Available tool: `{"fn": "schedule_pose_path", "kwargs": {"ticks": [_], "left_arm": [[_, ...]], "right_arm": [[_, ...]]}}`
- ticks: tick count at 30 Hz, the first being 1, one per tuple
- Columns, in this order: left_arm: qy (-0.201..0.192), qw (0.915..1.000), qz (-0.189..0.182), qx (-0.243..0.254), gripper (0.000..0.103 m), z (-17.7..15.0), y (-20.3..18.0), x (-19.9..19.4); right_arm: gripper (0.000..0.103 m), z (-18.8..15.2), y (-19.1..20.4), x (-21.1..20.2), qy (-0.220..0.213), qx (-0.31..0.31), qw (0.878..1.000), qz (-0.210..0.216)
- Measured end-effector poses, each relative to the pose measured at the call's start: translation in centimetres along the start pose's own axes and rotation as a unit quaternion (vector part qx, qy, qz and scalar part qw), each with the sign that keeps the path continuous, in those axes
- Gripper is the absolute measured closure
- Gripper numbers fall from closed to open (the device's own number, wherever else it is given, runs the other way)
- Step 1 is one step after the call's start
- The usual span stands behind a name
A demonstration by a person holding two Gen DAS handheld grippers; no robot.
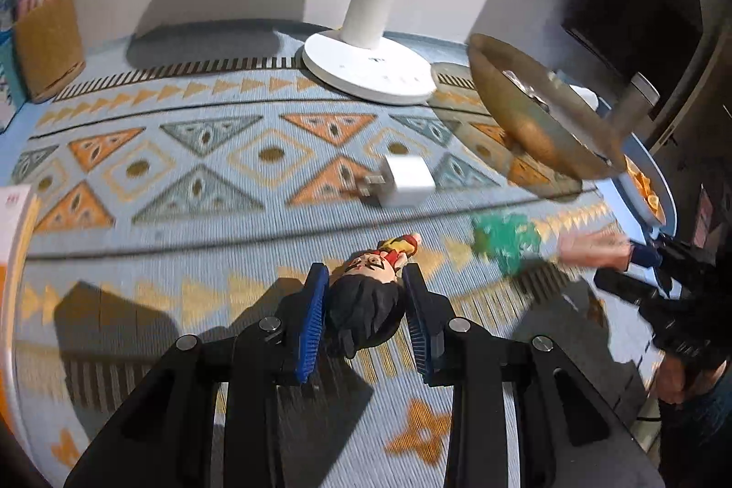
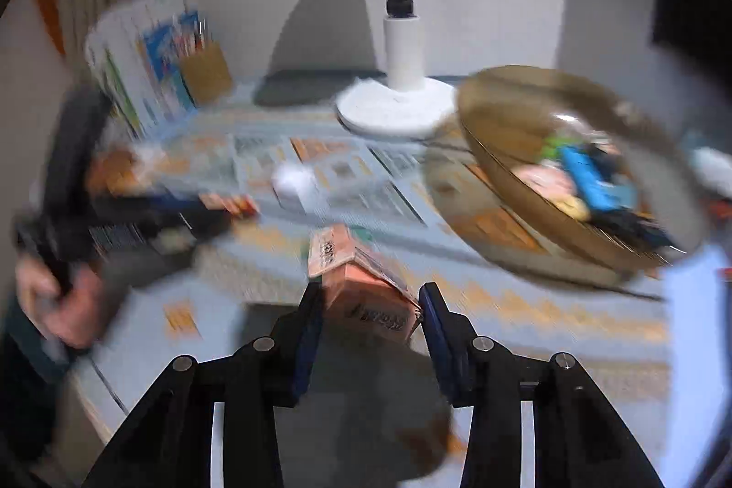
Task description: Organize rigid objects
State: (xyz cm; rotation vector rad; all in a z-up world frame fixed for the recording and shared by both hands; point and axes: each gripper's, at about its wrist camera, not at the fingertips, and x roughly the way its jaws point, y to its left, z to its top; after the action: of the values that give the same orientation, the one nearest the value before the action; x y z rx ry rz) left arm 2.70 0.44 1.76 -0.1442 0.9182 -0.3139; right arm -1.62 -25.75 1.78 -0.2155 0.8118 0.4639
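My left gripper (image 1: 366,305) is clamped on the figurine (image 1: 370,291), lower centre of its view. My right gripper (image 2: 370,319) pinches the pink carton (image 2: 361,286), centre of its view. Both are mid-carry; next, I judge, is release over the amber bowl (image 2: 503,113), upper right. Blur obscures the bowl's contents.

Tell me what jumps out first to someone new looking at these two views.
The figurine, its dark-haired head clamped in the left gripper low in the left view, and the small pink carton between the right gripper's jaws. Next, the brown bowl of mixed items at right, beside the white lamp base on the patterned tablecloth.
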Motion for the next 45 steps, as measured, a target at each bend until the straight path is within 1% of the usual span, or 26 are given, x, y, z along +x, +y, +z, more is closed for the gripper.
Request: {"fn": "schedule_pose_path", "kwargs": {"ticks": [2, 4, 5, 6, 7, 8, 9, 10, 11, 12, 14, 17, 20, 22, 25, 28, 30, 31, 32, 33, 35, 37, 39, 41, 43, 45], "left_arm": [[0.001, 0.9999, 0.011, 0.013, 0.073, -0.8, -0.8, -0.1], [0.008, 0.9992, 0.027, 0.028, 0.073, -1.5, -1.4, 0.4], [0.007, 0.9991, 0.031, 0.028, 0.073, -1.8, -1.5, 0.6], [0.004, 0.9990, 0.032, 0.029, 0.073, -1.8, -1.6, 0.4], [-0.003, 0.9992, 0.030, 0.027, 0.073, -1.7, -1.5, 0.1], [-0.006, 0.9994, 0.025, 0.021, 0.073, -1.8, -1.2, 0.0], [-0.004, 0.9998, 0.017, 0.014, 0.072, -1.8, -0.8, 0.1], [0.002, 1.0000, 0.008, 0.006, 0.071, -1.9, -0.5, 0.3], [0.001, 1.0000, 0.001, 0.000, 0.069, -1.8, -0.2, 0.3], [-0.001, 1.0000, 0.000, 0.001, 0.063, -1.9, -0.3, 0.2], [-0.003, 0.9999, 0.011, 0.012, 0.062, -2.1, -0.8, 0.2], [-0.001, 0.9988, 0.034, 0.036, 0.062, -2.3, -1.8, 0.5], [0.000, 0.9972, 0.050, 0.056, 0.062, -2.5, -2.6, 0.7], [0.001, 0.9966, 0.055, 0.061, 0.062, -2.5, -2.7, 0.8], [0.000, 0.9967, 0.054, 0.060, 0.062, -2.5, -2.5, 0.7], [0.000, 0.9972, 0.051, 0.056, 0.062, -2.4, -2.5, 0.7], [0.000, 0.9972, 0.050, 0.055, 0.062, -2.4, -2.5, 0.7], [0.000, 0.9972, 0.050, 0.055, 0.062, -2.4, -2.5, 0.7], [0.000, 0.9972, 0.051, 0.056, 0.062, -2.4, -2.5, 0.7], [0.000, 0.9971, 0.051, 0.056, 0.062, -2.4, -2.5, 0.7], [0.000, 0.9970, 0.052, 0.057, 0.062, -2.4, -2.5, 0.7], [0.000, 0.9970, 0.052, 0.057, 0.062, -2.4, -2.5, 0.7], [0.000, 0.9970, 0.052, 0.057, 0.062, -2.4, -2.5, 0.7], [0.000, 0.9970, 0.052, 0.057, 0.062, -2.4, -2.5, 0.7], [0.000, 0.9969, 0.053, 0.058, 0.062, -2.4, -2.5, 0.7], [0.000, 0.9967, 0.054, 0.060, 0.062, -2.4, -2.5, 0.8]], "right_arm": [[0.067, -1.9, 0.2, -0.2, 0.011, -0.020, 1.000, -0.019], [0.067, -3.4, 0.6, -0.1, 0.026, -0.040, 0.998, -0.035], [0.067, -4.2, 0.7, -0.1, 0.040, -0.040, 0.998, -0.034], [0.066, -4.6, 0.8, -0.2, 0.042, -0.032, 0.998, -0.028], [0.064, -5.2, 0.6, -0.5, 0.038, -0.021, 0.999, -0.023], [0.052, -5.8, 0.5, -1.0, 0.034, -0.005, 0.999, -0.015], [0.043, -6.4, 0.3, -1.3, 0.030, 0.012, 0.999, -0.007], [0.030, -7.0, 0.1, -1.5, 0.026, 0.025, 0.999, -0.005], [0.027, -7.5, 0.0, -1.9, 0.021, 0.038, 0.999, -0.004], [0.027, -7.9, -0.1, -2.2, 0.019, 0.051, 0.999, 0.003], [0.027, -8.2, -0.8, -2.5, 0.016, 0.082, 0.996, 0.019], [0.027, -7.4, -1.7, -2.7, 0.004, 0.123, 0.992, 0.029], [0.027, -5.8, -2.1, -3.0, -0.015, 0.140, 0.989, 0.040], [0.027, -4.7, -2.0, -3.1, -0.029, 0.140, 0.989, 0.033], [0.027, -3.4, -1.6, -3.6, -0.049, 0.132, 0.989, 0.037], [0.027, -2.7, -0.4, -4.3, -0.064, 0.114, 0.990, 0.056], [0.027, -2.4, 1.0, -4.5, -0.075, 0.084, 0.993, 0.033], [0.027, -2.1, 1.8, -4.3, -0.078, 0.064, 0.995, -0.003], [0.027, -2.0, 2.2, -3.8, -0.077, 0.047, 0.995, -0.053], [0.027, -1.8, 2.2, -3.3, -0.070, 0.042, 0.994, -0.078], [0.028, -1.5, 1.0, -1.8, -0.046, 0.053, 0.992, -0.107], [0.031, -1.7, -1.2, -1.0, -0.030, 0.083, 0.989, -0.120], [0.035, -2.3, -3.7, -1.2, -0.030, 0.130, 0.986, -0.104], [0.036, -2.9, -5.8, -1.9, -0.035, 0.171, 0.981, -0.086], [0.036, -3.3, -6.8, -2.6, -0.045, 0.180, 0.982, -0.047], [0.030, -3.3, -6.6, -2.3, -0.031, 0.163, 0.986, 0.012]]}}
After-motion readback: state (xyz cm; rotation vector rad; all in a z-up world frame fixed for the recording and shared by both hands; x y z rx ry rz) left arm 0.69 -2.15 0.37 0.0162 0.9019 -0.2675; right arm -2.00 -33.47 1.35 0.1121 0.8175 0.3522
